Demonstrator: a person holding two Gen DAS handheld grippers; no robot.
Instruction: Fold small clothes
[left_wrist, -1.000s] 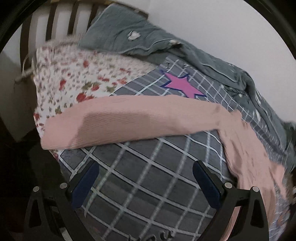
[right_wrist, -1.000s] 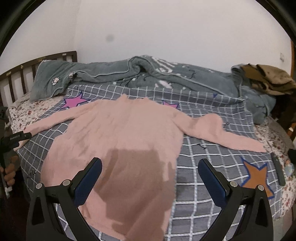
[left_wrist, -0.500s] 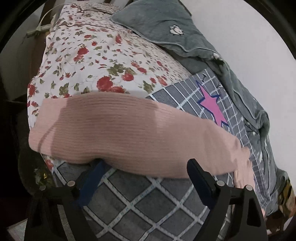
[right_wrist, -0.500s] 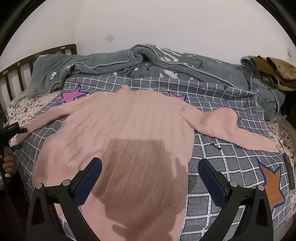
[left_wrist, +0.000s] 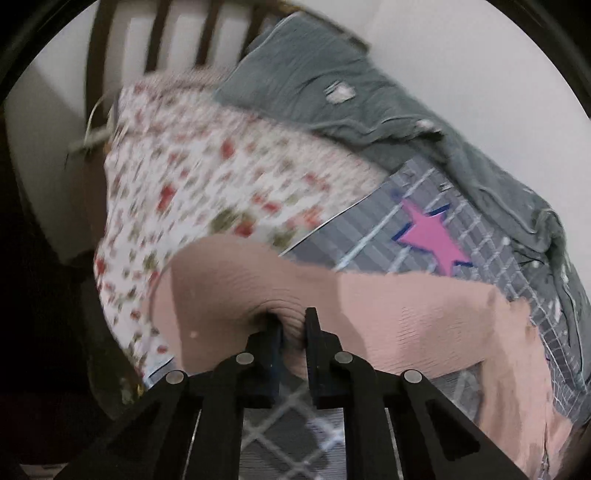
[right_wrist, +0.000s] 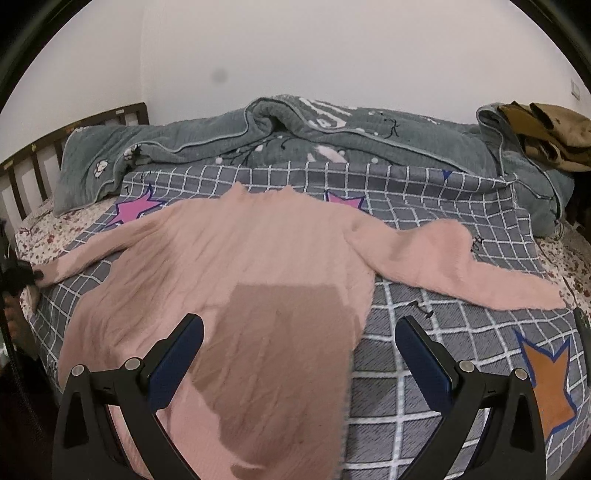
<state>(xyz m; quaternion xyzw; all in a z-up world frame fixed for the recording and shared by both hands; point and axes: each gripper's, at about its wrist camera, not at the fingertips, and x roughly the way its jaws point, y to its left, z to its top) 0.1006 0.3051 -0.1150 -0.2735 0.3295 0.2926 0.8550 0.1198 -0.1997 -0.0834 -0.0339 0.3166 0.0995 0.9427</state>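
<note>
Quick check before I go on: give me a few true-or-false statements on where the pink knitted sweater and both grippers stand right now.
1. The left gripper is shut on the sleeve cuff of the pink knitted sweater. True.
2. The right gripper has clamped the sweater's hem. False: its jaws stand wide open over the lower body, gripping nothing.
3. The sweater lies spread on the grey checked sheet with stars. True.
4. The far sleeve is already folded across the body. False: it lies stretched out sideways.
5. The grey-green quilt covers the sweater. False: it is bunched behind it, near the wall.
</note>
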